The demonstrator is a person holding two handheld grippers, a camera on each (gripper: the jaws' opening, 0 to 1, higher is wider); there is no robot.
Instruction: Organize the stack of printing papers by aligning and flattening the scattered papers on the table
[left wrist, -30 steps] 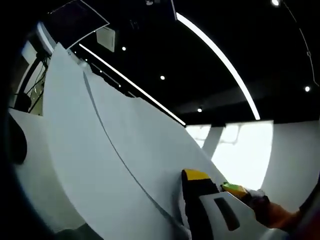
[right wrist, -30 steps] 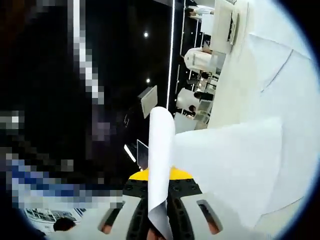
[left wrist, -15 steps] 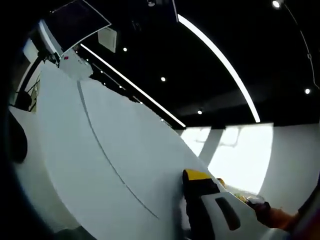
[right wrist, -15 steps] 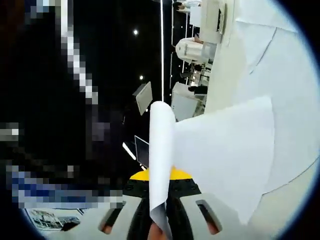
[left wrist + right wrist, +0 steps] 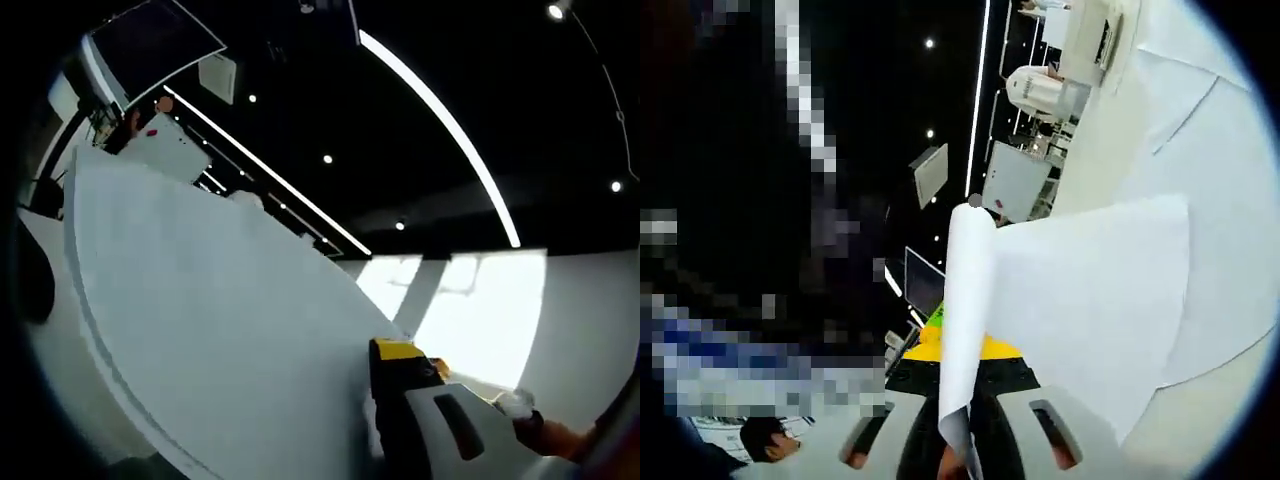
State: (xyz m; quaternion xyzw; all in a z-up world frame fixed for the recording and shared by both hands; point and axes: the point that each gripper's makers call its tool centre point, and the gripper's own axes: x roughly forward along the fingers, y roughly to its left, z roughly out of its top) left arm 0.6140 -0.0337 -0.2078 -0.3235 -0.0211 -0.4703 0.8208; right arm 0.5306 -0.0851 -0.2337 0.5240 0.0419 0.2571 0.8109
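Dark ceiling behind; both grippers' jaws pinch papers (image 5: 1080, 310).

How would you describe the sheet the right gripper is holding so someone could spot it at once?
Start from the big white table with flat sheets on it. In front of it, one thin white paper sheet rises from the right gripper. Unlike the flat ones, it is lifted, its near edge curled over.

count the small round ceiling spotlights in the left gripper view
5. One at the top right, one at the right edge, one just right of centre, one at centre, one further up-left. The held paper may hide more.
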